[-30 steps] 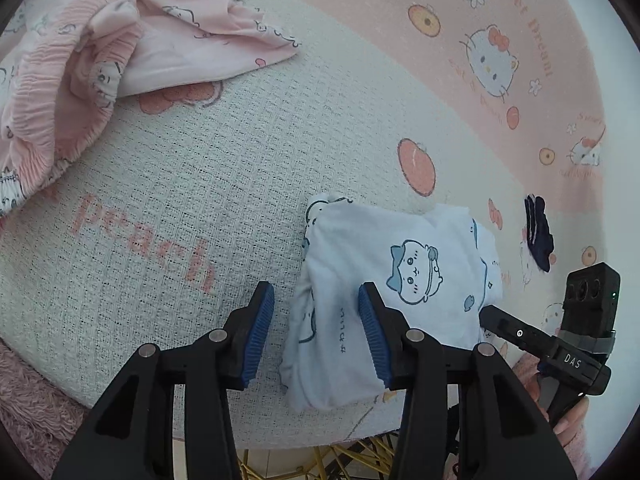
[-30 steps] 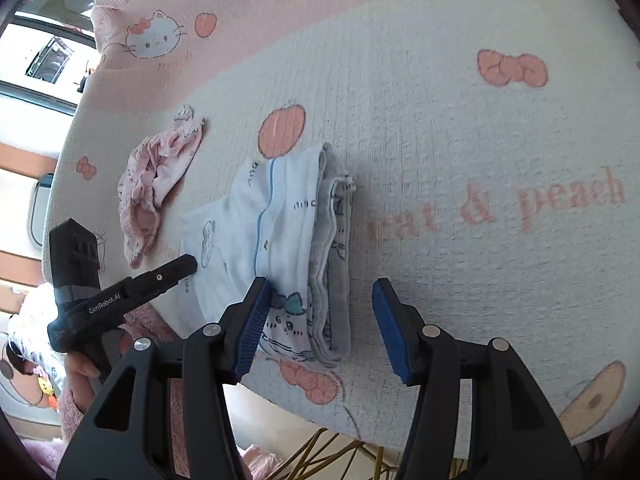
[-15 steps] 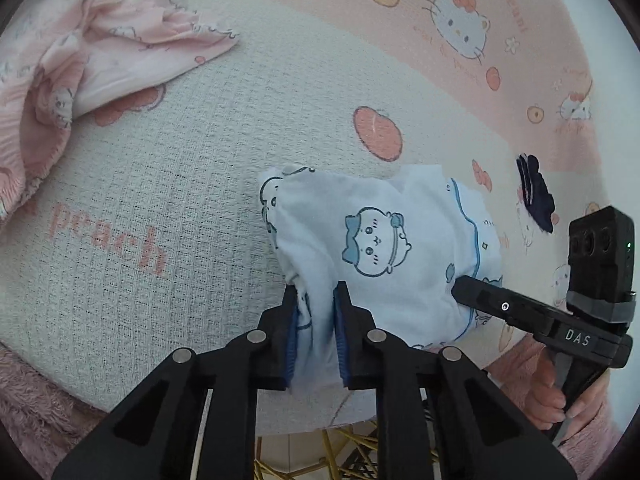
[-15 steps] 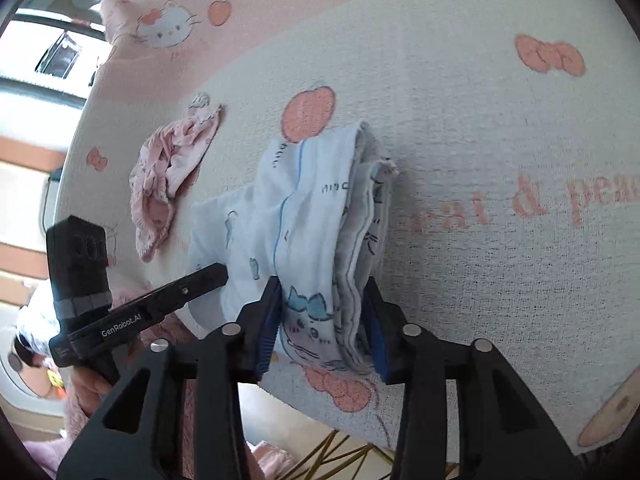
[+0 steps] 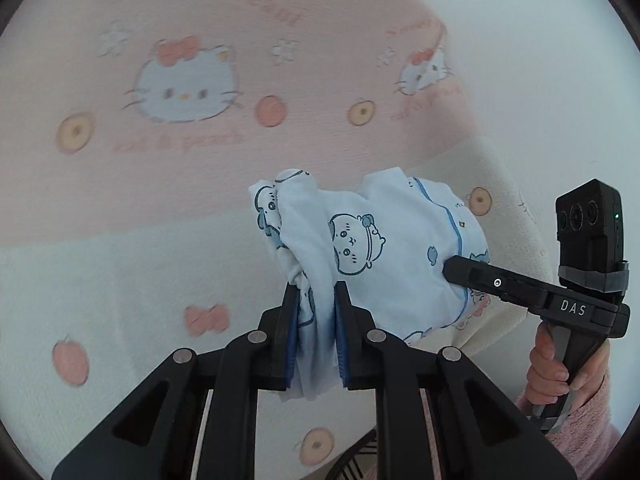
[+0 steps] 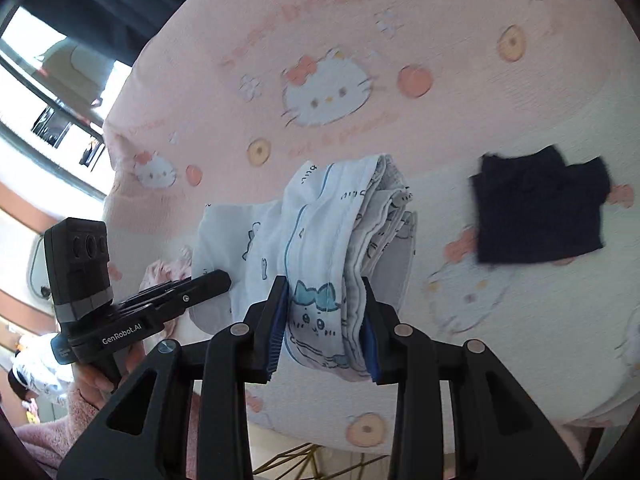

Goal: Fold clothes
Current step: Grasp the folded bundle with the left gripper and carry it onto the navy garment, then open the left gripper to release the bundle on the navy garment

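Fingers of my left gripper point(image 5: 316, 336) and right gripper point(image 6: 324, 328) are both clamped on the folded white garment point(image 5: 384, 248), which hangs between them above the pink cartoon blanket point(image 5: 120, 280). A folded dark garment point(image 6: 540, 212) lies on the blanket, to the right and well apart.

Two claws, one white printed garment point(image 5: 384, 248), one dark folded garment point(image 6: 540, 216), one patterned blanket point(image 5: 120, 264).
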The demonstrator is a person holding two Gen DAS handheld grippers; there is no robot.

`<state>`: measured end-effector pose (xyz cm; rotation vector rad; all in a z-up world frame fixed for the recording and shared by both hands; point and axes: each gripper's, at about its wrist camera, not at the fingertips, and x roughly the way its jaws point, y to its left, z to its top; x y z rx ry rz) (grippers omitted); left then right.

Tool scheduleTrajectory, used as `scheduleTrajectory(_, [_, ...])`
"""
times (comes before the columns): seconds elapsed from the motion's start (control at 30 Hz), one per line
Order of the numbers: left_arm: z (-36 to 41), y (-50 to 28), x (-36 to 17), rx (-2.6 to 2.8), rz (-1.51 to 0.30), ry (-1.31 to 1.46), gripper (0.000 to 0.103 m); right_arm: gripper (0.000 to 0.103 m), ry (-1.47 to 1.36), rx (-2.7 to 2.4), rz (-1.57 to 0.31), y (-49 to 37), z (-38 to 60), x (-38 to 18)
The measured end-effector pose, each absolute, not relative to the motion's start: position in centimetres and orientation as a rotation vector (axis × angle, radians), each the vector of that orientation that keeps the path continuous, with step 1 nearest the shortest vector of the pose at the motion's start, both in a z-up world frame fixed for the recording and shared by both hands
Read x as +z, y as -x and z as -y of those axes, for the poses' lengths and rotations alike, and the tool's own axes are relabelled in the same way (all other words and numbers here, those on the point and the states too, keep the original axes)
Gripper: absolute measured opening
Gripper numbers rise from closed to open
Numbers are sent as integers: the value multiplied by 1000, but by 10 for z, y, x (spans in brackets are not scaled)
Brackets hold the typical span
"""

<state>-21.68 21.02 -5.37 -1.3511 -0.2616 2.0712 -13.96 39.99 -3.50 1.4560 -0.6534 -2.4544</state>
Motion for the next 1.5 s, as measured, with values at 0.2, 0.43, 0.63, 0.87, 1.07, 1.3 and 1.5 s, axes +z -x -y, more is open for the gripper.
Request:
scheduleTrajectory(0.2, [-341, 255, -68, 1994, 151, 1358, 17, 33, -1489, -2516, 688, 162, -495, -68])
scheduleTrajectory(0.43, [-428, 287, -143, 1964, 98, 1457, 17, 33, -1535, -2559, 734, 189, -598, -121])
scheduleTrajectory(0.63, [-432, 286, -202, 1991, 27, 1603, 20, 41, -1614, -2538, 758, 203, -641, -168])
scheduleTrajectory(0.87, [-416, 251, -143, 2127, -61, 1293, 26, 47, -1381, -2752, 769, 170, -657, -139])
scheduleTrajectory(1.07, [-474, 243, -187, 1985, -370, 1335, 26, 29, -1607, -2686, 382, 192, -613, -160])
scheduleTrajectory(1.3, [-425, 246, -172, 2022, -339, 1362, 48, 37, -1594, -2766, 528, 180, -648, -157])
scheduleTrajectory(1.5, [-369, 240, -128, 2103, -131, 1355, 48, 43, -1519, -2800, 501, 174, -617, -94])
